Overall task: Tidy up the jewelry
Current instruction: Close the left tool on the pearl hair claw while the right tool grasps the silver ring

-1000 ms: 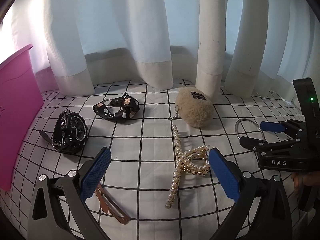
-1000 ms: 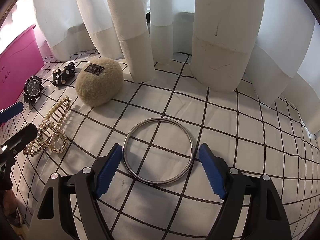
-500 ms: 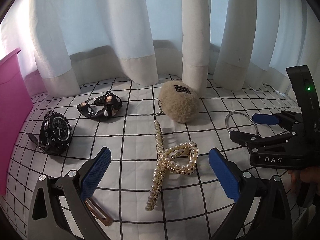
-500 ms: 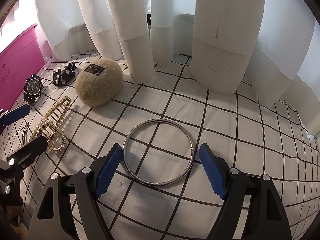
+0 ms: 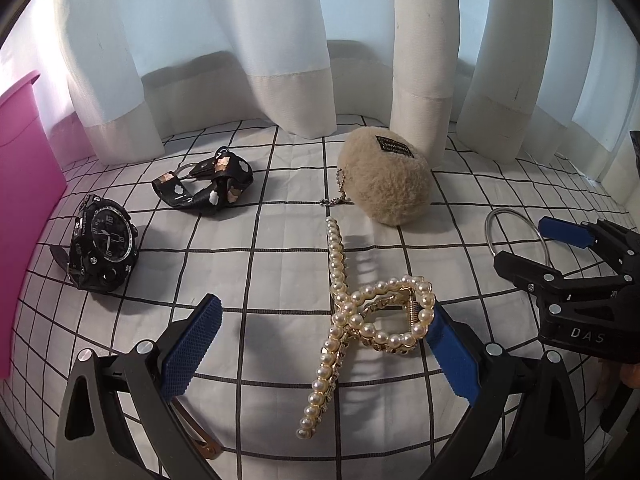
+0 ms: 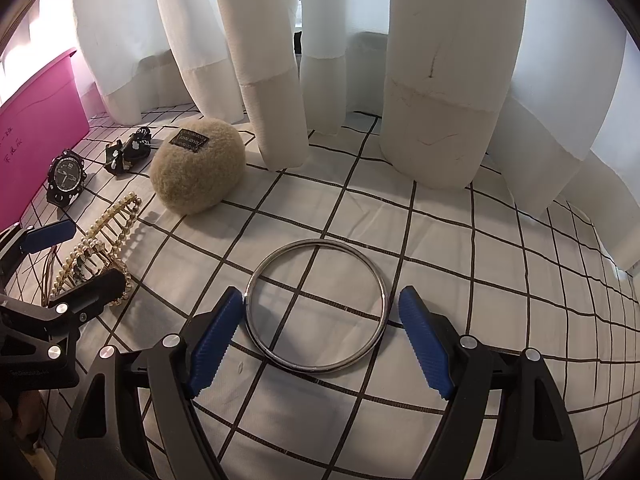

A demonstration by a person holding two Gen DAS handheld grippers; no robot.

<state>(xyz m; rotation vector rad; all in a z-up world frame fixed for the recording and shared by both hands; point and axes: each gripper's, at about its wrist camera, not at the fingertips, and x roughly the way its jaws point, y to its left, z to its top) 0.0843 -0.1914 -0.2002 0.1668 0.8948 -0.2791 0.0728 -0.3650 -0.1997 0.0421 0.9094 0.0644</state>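
— Looking at the left gripper (image 5: 320, 344): grasping anything?
— No, released; the pearl hair claw (image 5: 360, 320) lies between its pads on the checked cloth (image 5: 280, 360).
— And the right gripper (image 6: 320, 332)?
— Released too, straddling the silver bangle (image 6: 316, 306), which lies flat.

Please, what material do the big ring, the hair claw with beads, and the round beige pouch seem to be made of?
Ring: apparently polished metal, since it is thin, silvery and shows bright reflections. Hair claw: gold-coloured frame, likely metal, covered with glossy cream beads that look like imitation pearls; the spring is visible. Pouch: fuzzy plush fabric, matte, with a dark sewn label and a small ball chain.
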